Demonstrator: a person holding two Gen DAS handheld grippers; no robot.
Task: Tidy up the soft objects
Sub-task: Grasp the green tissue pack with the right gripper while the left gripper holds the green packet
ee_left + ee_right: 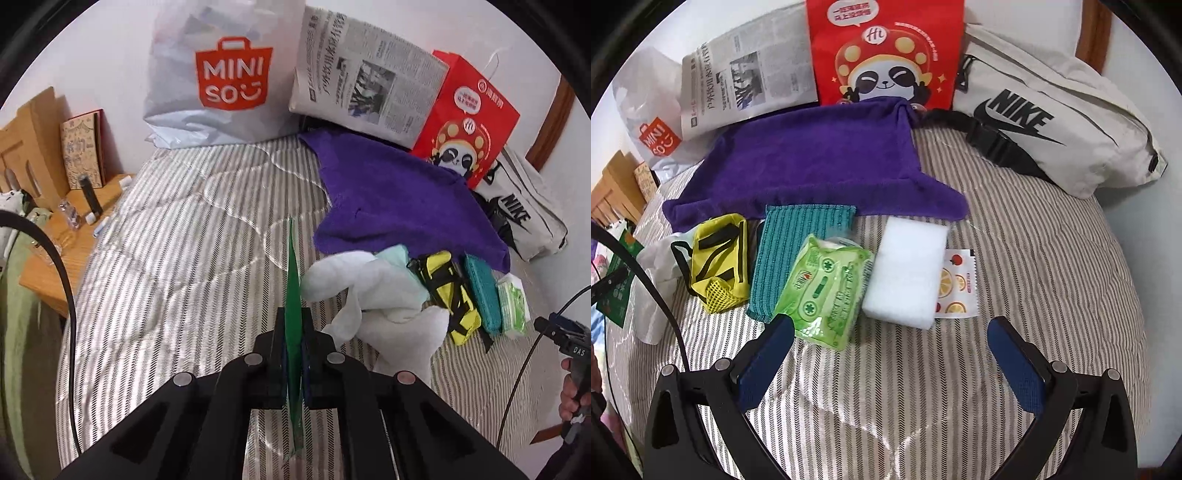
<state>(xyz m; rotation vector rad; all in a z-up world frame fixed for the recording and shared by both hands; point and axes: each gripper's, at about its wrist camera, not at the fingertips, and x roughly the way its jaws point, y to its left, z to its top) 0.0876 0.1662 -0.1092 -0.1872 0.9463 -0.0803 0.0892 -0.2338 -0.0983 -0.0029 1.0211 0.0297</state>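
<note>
Lying on a grey-and-white striped quilt (1052,258), the soft goods form a loose row. Listed left to right in the right wrist view: a crumpled white cloth (653,280); a yellow mesh pouch (716,258) with black straps; a ribbed teal cloth (790,251), oblong; a glossy green tissue pack (827,291); a white foam sponge block (907,271); a flat sachet (956,291) printed with fruit slices, partly under the sponge. A plush purple towel (812,162) is spread just beyond them, its near edge over the teal cloth's far end.

Left gripper (293,332): jaws clamped on a thin, flat green packet (294,295), held edge-on above the quilt, left of the white cloth.

Right gripper (890,343): blue-padded fingers spread wide, holding nothing, poised near the tissue pack and sponge.

Far side: a Miniso plastic bag (214,74), folded newspaper (369,81), red panda paper bag (886,51), and off-white Nike waist bag (1052,110).
</note>
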